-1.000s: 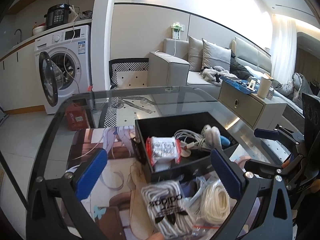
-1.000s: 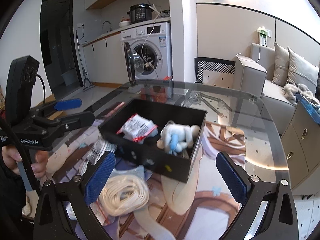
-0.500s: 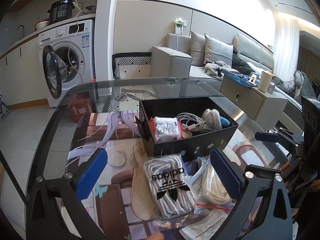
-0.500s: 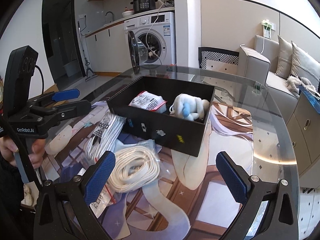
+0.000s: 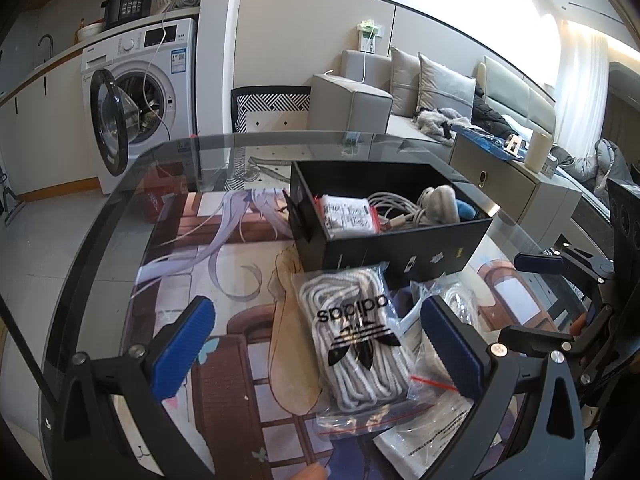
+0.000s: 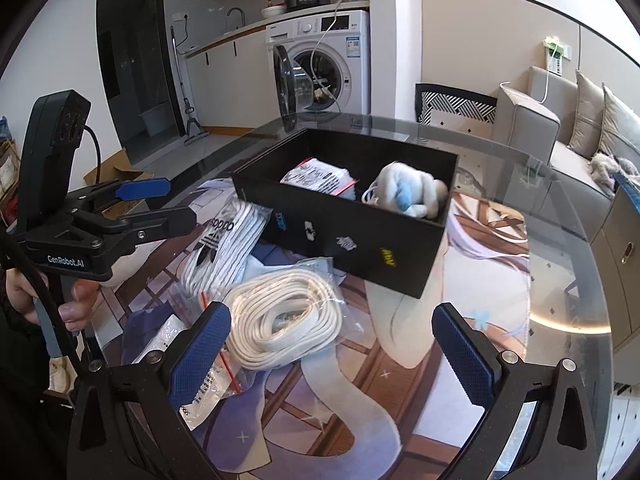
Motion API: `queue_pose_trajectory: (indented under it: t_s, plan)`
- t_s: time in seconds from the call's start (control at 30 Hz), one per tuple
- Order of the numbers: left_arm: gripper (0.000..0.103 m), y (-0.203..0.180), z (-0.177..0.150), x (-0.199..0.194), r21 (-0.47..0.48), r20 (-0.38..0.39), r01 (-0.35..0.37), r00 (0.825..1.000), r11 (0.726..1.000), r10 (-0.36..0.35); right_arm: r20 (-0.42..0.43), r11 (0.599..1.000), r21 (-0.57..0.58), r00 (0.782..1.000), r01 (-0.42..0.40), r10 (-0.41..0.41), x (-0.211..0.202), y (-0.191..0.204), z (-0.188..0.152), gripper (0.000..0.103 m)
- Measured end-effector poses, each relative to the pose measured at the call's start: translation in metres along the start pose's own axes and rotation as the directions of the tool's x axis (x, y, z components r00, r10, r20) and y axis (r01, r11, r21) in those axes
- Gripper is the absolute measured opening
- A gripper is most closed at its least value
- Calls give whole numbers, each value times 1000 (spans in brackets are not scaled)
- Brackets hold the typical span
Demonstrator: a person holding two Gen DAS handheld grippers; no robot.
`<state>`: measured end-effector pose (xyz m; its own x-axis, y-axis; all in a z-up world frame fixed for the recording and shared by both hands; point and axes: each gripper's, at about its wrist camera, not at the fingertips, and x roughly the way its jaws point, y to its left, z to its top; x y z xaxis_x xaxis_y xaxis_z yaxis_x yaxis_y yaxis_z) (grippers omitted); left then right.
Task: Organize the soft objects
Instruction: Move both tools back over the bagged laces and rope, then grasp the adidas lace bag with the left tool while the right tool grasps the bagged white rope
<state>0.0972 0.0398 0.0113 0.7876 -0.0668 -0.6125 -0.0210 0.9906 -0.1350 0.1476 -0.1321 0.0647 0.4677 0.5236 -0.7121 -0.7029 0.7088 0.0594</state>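
1. Bag of white laces (image 5: pixel 354 336): flat on tabletop (image 5: pixel 120 280), just before black box (image 5: pixel 400 248).
2. Left hand-held gripper (image 5: pixel 316 344): spread wide, empty; bag between fingers, long axis toward 12 o'clock.
3. Right hand-held gripper (image 6: pixel 332 352): spread, empty; bag at 10 o'clock, farther.

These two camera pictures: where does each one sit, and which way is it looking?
Left wrist: rides the left gripper, looking forward over the adidas bag to the black box; its own open blue pads show, and the right gripper.
Right wrist: rides the right gripper, facing the white cord bag and the box; the left gripper and a hand show.
Shared: box, both bags, glass table, washing machine.
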Motion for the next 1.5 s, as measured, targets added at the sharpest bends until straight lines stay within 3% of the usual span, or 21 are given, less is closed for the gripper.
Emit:
queue_pose_trajectory:
  t_s: [0.7, 1.5]
  plan:
    - [103, 4, -17, 19, -28, -56, 7, 998, 1000, -9, -107, 995, -61, 992, -80, 73, 35, 26, -8, 102]
    - [103, 8, -19, 22, -43, -65, 13, 998, 999, -16, -204, 963, -220, 972, -159, 114, 68, 43, 12, 102]
